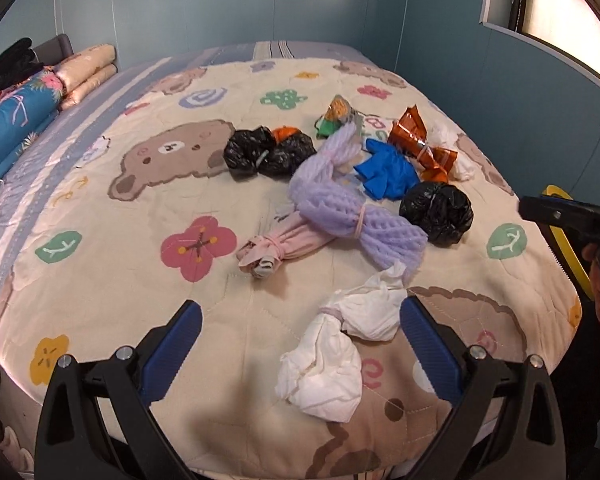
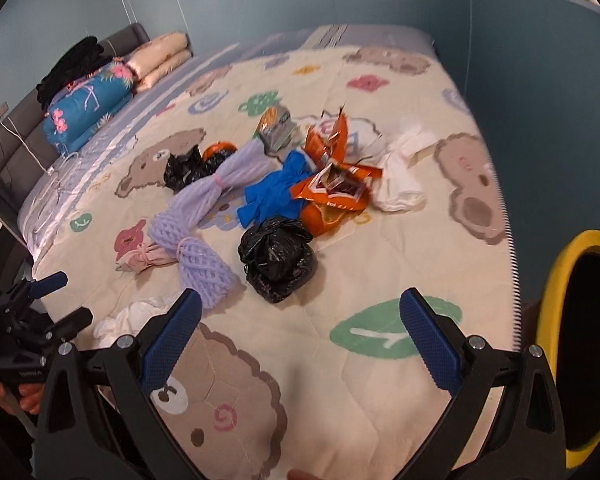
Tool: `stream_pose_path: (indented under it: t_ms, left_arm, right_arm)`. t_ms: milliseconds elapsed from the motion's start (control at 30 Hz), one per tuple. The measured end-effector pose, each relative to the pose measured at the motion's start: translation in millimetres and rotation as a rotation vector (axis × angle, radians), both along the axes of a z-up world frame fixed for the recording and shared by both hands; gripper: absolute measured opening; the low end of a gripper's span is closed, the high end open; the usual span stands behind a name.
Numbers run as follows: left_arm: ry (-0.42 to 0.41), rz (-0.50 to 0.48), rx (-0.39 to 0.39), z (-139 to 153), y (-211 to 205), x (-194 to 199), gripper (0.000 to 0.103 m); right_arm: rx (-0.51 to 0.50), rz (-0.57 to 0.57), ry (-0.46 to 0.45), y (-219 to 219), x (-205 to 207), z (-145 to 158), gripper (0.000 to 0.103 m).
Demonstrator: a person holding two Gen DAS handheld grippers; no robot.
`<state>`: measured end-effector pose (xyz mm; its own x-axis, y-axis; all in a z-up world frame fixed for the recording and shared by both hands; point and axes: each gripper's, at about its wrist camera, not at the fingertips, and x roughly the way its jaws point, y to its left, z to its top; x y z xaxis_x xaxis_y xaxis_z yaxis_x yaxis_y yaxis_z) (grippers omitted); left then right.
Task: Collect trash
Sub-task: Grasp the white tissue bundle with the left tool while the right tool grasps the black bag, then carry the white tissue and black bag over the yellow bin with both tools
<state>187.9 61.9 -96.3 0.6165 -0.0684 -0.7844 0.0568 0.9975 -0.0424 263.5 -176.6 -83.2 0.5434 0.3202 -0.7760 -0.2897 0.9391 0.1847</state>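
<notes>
Both claws hang spread wide and empty over the near edge of the bed (image 1: 100, 216), so nothing is picked up yet; this looks like the approach to a first grab. The left claw (image 1: 302, 344) sits over a crumpled white tissue wad (image 1: 340, 344) on the bear-print quilt, with the wad lying between the blue fingers (image 1: 430, 352) and nearer the right one. The right claw (image 2: 300, 340) hovers above bare quilt, with a balled black plastic bag (image 2: 276, 260) just beyond it.

The remaining trash lies in a loose cluster further back: a purple foam net sleeve (image 1: 340, 208), a pink tied bundle (image 1: 276, 248), a blue glove (image 1: 384, 172), an orange snack wrapper (image 1: 416, 136), a second black bag (image 1: 268, 152) and more white tissue at the far right.

The next move likely calls for lowering the left claw until the fingers straddle the wad, then pinching the soft paper without catching the quilt.

A yellow-rimmed bin (image 2: 580, 340) stands at the right bed edge, cut off by the frame, so its depth is unclear. The small green-and-silver packet (image 1: 336, 120) behind the net is too jumbled to identify, and the right wrist view is motion-blurred along the right bed edge.
</notes>
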Motion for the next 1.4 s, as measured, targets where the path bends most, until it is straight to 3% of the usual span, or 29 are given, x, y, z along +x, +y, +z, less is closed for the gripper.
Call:
stream_pose_path:
  t_ms: [167, 400, 567, 733, 800, 867, 1000, 1100, 1400]
  left_arm:
    - [0.044, -0.045, 0.034, -16.4, -14.0, 8.4, 0.096]
    - [0.085, -0.038, 0.051, -34.4, -14.8, 16.7, 0.096]
    - [0.089, -0.037, 0.079, -41.5, -17.3, 22.0, 0.095]
    - [0.107, -0.06, 0.085, -48.4, -21.9, 25.3, 0.074]
    - [0.121, -0.079, 0.084, -51.9, -26.0, 25.7, 0.061]
    - [0.134, -0.096, 0.083, -55.1, -30.4, 25.0, 0.05]
    - [0.138, -0.119, 0.081, -56.4, -36.9, 22.0, 0.031]
    - [0.121, -0.12, 0.056, -50.0, -35.1, 17.2, 0.026]
    - [0.07, -0.093, -0.074, -29.0, -20.2, 1.8, 0.026]
  right_arm:
    - [0.013, 0.041, 0.058, 15.7, 27.2, -13.0, 0.095]
    - [0.015, 0.043, 0.123, 33.3, 50.9, -32.7, 0.095]
    - [0.005, 0.038, 0.149, 41.4, 62.7, -43.2, 0.085]
    - [0.003, 0.028, 0.168, 45.3, 67.3, -54.3, 0.075]
    - [0.007, 0.028, 0.181, 45.7, 68.9, -58.9, 0.067]
    - [0.002, 0.035, 0.201, 46.5, 71.2, -66.0, 0.051]
    - [0.033, 0.059, 0.21, 45.2, 69.1, -71.5, 0.04]
    - [0.052, 0.077, 0.178, 43.0, 62.6, -62.2, 0.037]
    - [0.161, 0.095, 0.124, 18.6, 42.8, -29.2, 0.037]
